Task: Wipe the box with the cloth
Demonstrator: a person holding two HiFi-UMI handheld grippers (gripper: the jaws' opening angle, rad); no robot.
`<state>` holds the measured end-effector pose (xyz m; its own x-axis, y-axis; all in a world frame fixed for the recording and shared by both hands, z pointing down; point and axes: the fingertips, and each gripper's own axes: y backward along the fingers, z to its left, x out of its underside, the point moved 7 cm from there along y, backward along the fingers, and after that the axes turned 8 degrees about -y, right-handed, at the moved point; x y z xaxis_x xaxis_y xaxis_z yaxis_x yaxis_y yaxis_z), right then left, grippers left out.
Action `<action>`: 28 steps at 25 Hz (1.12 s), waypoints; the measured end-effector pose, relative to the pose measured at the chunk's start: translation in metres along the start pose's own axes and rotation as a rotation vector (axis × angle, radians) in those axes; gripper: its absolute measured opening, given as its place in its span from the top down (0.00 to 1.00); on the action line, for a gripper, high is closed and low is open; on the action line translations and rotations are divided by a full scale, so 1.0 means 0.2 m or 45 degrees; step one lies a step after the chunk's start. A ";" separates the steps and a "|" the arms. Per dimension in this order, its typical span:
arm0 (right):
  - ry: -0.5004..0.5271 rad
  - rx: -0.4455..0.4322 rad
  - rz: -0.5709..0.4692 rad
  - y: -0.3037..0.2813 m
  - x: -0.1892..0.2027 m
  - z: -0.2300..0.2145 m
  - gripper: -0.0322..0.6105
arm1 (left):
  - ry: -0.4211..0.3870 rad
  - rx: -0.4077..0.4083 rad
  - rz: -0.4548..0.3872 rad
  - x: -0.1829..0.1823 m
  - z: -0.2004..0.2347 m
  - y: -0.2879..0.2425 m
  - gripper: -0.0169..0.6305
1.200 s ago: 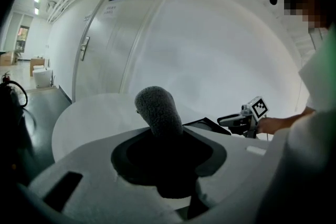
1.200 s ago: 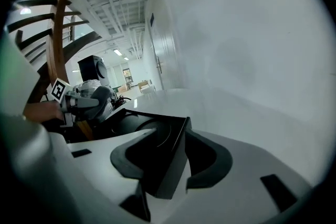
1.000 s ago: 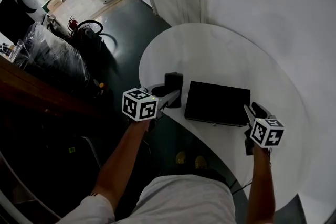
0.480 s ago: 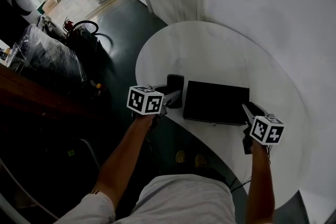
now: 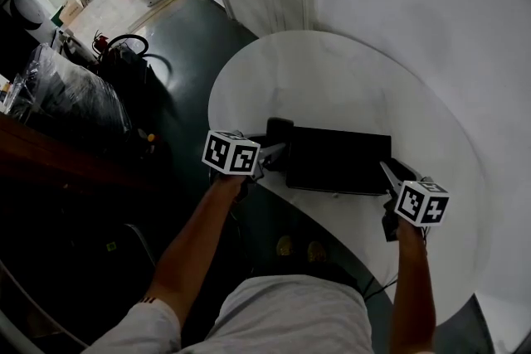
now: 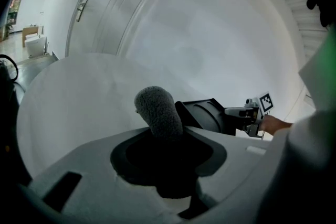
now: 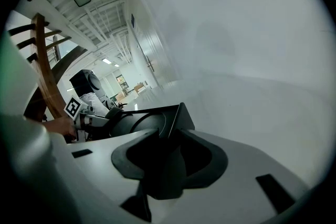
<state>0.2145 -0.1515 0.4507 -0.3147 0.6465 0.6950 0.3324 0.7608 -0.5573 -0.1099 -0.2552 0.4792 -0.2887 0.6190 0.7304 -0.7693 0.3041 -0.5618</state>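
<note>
left gripper (image 6: 160,136) pinches the grey cloth (image 6: 157,112), with the black box (image 5: 338,160) just ahead to its right. right gripper (image 7: 163,147) looks clamped on the box's corner, a thin hold, so a hard swipe could slip it loose and shove the box across the bench (image 5: 332,70)

The dark grey fuzzy rolled cloth (image 6: 157,110), clamped in the jaws of the left gripper (image 5: 275,147), is carried rightward over the round white tabletop (image 5: 332,79). The gap to the flat black rectangular box (image 5: 338,162) is closed, and the cloth is now pressed against its left edge.
</note>
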 end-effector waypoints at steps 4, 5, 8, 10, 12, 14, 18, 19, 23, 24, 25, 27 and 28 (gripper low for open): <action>0.002 0.000 -0.005 0.00 0.00 0.01 0.75 | 0.010 0.009 0.002 0.01 0.01 -0.01 0.77; 0.002 0.001 -0.006 0.00 0.00 0.01 0.75 | 0.012 0.011 0.001 0.01 0.01 -0.02 0.77; 0.004 0.006 -0.014 0.01 0.00 0.01 0.75 | 0.019 0.017 -0.002 0.01 0.00 -0.02 0.77; 0.005 0.012 -0.018 0.01 0.00 0.01 0.75 | 0.020 0.023 -0.011 0.01 0.00 -0.02 0.77; 0.006 0.016 -0.020 0.01 0.00 0.01 0.75 | 0.013 0.030 -0.027 0.02 -0.02 -0.01 0.77; 0.008 0.018 -0.022 0.01 0.00 0.01 0.75 | 0.008 0.040 -0.043 0.04 -0.04 0.01 0.77; 0.005 0.017 -0.024 0.02 0.00 0.01 0.75 | -0.010 0.046 -0.062 0.08 -0.10 0.05 0.77; 0.005 0.016 -0.025 0.02 0.00 0.01 0.75 | -0.018 0.045 -0.063 0.09 -0.12 0.06 0.77; 0.005 0.011 -0.025 0.02 0.00 0.01 0.75 | -0.047 0.038 -0.065 0.13 -0.18 0.11 0.77; 0.005 0.009 -0.025 0.02 0.00 0.01 0.75 | -0.051 0.034 -0.066 0.14 -0.19 0.12 0.77; 0.005 0.008 -0.025 0.02 0.00 0.01 0.75 | -0.053 0.031 -0.067 0.15 -0.21 0.13 0.77; 0.004 0.005 -0.026 0.02 0.00 0.01 0.75 | -0.055 0.029 -0.068 0.17 -0.23 0.15 0.77; 0.004 0.005 -0.026 0.02 0.00 0.01 0.75 | -0.056 0.029 -0.069 0.18 -0.25 0.15 0.77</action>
<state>0.2138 -0.1484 0.4482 -0.3185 0.6307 0.7076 0.3222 0.7741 -0.5449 -0.1159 -0.1878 0.4691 -0.2706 0.5698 0.7759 -0.7971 0.3193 -0.5125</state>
